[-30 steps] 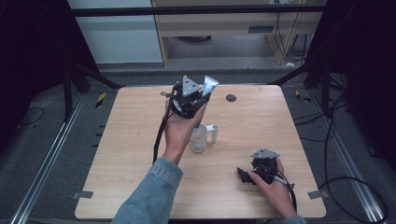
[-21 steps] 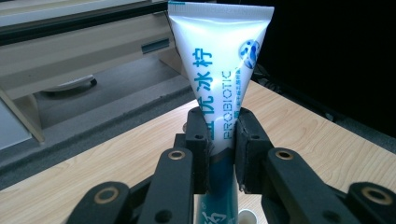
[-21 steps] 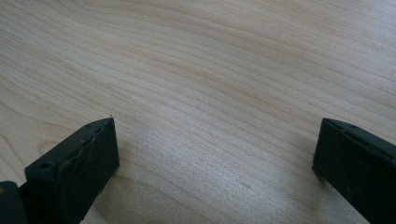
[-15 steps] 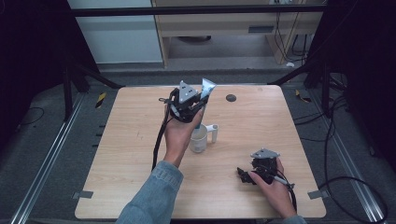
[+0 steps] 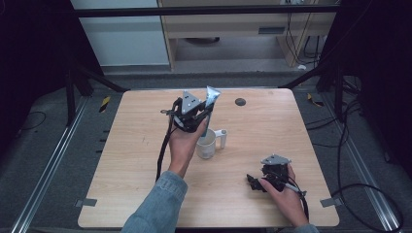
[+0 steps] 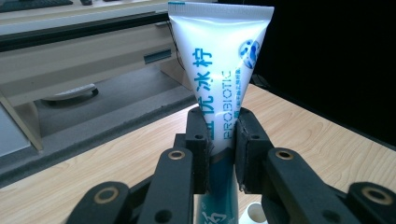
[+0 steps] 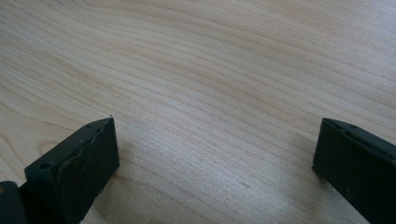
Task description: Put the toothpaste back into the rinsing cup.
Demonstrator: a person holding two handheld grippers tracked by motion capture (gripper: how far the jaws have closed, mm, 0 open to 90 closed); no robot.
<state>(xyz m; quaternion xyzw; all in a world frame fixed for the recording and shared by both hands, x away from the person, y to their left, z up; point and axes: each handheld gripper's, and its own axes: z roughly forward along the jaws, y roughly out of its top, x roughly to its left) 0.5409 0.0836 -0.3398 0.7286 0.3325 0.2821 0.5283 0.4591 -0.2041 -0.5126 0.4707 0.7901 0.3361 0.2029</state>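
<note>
My left tool [image 5: 206, 112] grips the toothpaste tube [image 6: 219, 70], now lowered toward the white mug [image 5: 206, 145]; insertion looks close. My right tool [image 5: 256, 182] rests wide on the surface [image 5: 272, 126].

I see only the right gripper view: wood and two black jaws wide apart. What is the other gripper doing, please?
Observer: The left gripper is shut on a white toothpaste tube, held upright with the flat crimped end on top.
Operator: Is it over something?
Observer: Yes. In the high view the tube's lower end points down at a white mug near the table's middle; I cannot tell if it is inside.
Operator: And where is my gripper on the table?
Observer: The right gripper rests low on the wooden table near its front right corner, apart from the mug, jaws open and holding nothing.
</note>
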